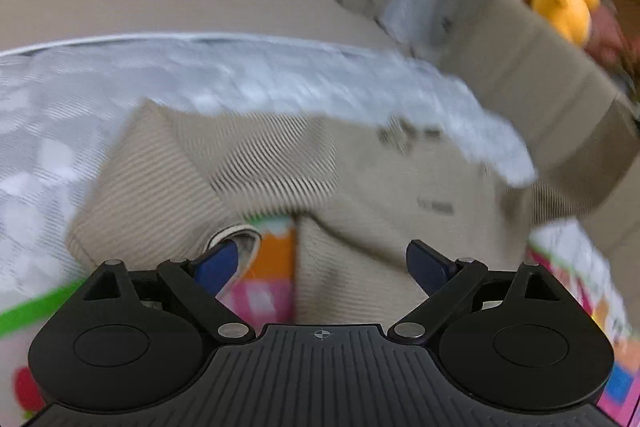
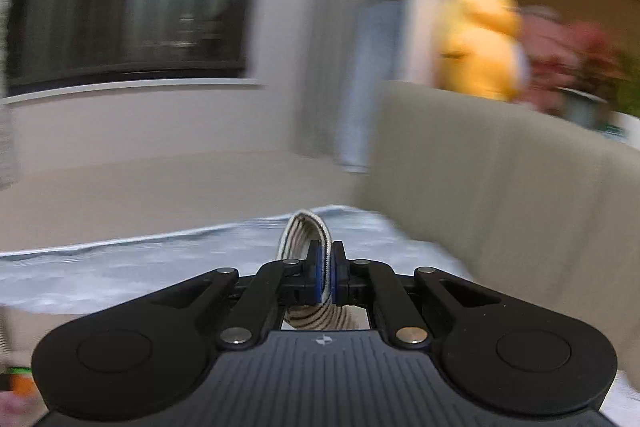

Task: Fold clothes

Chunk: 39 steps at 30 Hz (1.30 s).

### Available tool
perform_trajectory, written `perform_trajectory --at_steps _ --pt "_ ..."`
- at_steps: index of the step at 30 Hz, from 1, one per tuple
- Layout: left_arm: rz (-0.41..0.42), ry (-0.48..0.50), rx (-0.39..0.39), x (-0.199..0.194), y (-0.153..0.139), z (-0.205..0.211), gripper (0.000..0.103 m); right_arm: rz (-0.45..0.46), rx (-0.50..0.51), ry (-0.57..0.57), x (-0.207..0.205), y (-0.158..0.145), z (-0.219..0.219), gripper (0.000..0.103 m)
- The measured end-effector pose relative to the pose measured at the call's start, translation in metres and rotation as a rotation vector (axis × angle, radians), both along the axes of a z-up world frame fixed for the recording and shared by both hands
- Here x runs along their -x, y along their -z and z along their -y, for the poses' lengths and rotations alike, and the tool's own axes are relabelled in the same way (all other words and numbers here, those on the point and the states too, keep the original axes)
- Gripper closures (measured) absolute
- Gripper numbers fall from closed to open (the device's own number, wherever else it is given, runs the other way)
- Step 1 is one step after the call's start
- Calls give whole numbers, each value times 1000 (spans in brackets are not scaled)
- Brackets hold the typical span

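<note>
A beige striped garment (image 1: 256, 163) lies partly folded on the pale patterned bed cover (image 1: 48, 131), seen blurred in the left wrist view. My left gripper (image 1: 320, 263) is open just above its near edge, with a striped hem next to the left fingertip (image 1: 218, 261). My right gripper (image 2: 325, 273) is shut on a fold of the same striped fabric (image 2: 306, 227), which loops up above the pads and hangs below them. The right gripper is lifted above the bed cover (image 2: 120, 267).
A colourful printed sheet (image 1: 268, 279) shows under the garment. A beige headboard or sofa back (image 2: 500, 195) stands to the right, with a yellow plush toy (image 2: 480, 43) and a plant behind it. A dark window (image 2: 132, 7) is at the far left.
</note>
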<state>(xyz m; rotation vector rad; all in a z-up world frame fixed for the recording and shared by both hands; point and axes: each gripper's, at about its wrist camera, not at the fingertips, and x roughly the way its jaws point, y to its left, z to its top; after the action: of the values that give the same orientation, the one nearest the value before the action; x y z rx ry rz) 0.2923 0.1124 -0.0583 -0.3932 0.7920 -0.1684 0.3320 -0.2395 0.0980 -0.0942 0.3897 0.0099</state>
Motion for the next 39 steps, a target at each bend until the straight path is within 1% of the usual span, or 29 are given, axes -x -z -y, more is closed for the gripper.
perform_trajectory --at_steps 2,4,5,8,9,12,15,16,17,19,22,24,25,26,28,29,32,33,37,39 --pt "2 -3 -25 4 -6 -9 7 -16 -14 -78 -9 5 -35 99" --pt "5 42 -93 5 -11 -12 6 -32 -4 -133 -14 13 -69 100" --pt "10 66 -129 7 -13 -13 5 -41 4 -154 -15 18 -85 99" --pt "49 63 -211 14 -18 -19 5 -74 10 -196 -23 33 -118 99" --pt "58 58 -227 16 -19 -22 5 -80 5 -204 -26 37 -125 99" --pt "43 10 -173 12 -19 -40 4 -80 -35 -223 -28 46 -144 99" --pt "19 -9 -154 8 -15 -48 4 -54 -103 -250 -29 45 -150 96" --pt "16 -8 -153 7 -12 -48 4 -44 -120 -258 -27 43 -150 90" --pt "12 -8 -153 6 -11 -48 4 -33 -124 -259 -23 40 -148 82" --pt "5 -11 -156 5 -9 -48 4 -14 -116 -254 -15 34 -138 73" --pt "4 -12 -175 5 -8 -46 4 -7 -80 -206 0 27 -112 72" --pt "2 -2 -198 5 -6 -42 3 -11 -80 -140 15 26 -87 72" --pt "1 6 -215 5 -6 -39 3 -19 -93 -104 25 26 -72 70" --pt "0 14 -233 5 -4 -36 3 -33 -113 -77 37 29 -58 65" --pt "-3 22 -290 6 -1 -30 3 -72 -153 -54 62 40 -34 61" --pt "-5 21 -331 7 0 -26 3 -95 -161 -50 77 49 -25 59" --pt "4 39 -438 17 -7 -19 3 -154 -195 -56 107 75 -9 56" --pt "14 71 -460 23 -11 -18 3 -170 -216 -58 114 83 -5 56" --pt "51 246 -602 56 -24 -22 3 -228 -321 -53 130 116 5 53" --pt "46 307 -731 70 -22 -22 4 -261 -369 -56 136 128 6 53"
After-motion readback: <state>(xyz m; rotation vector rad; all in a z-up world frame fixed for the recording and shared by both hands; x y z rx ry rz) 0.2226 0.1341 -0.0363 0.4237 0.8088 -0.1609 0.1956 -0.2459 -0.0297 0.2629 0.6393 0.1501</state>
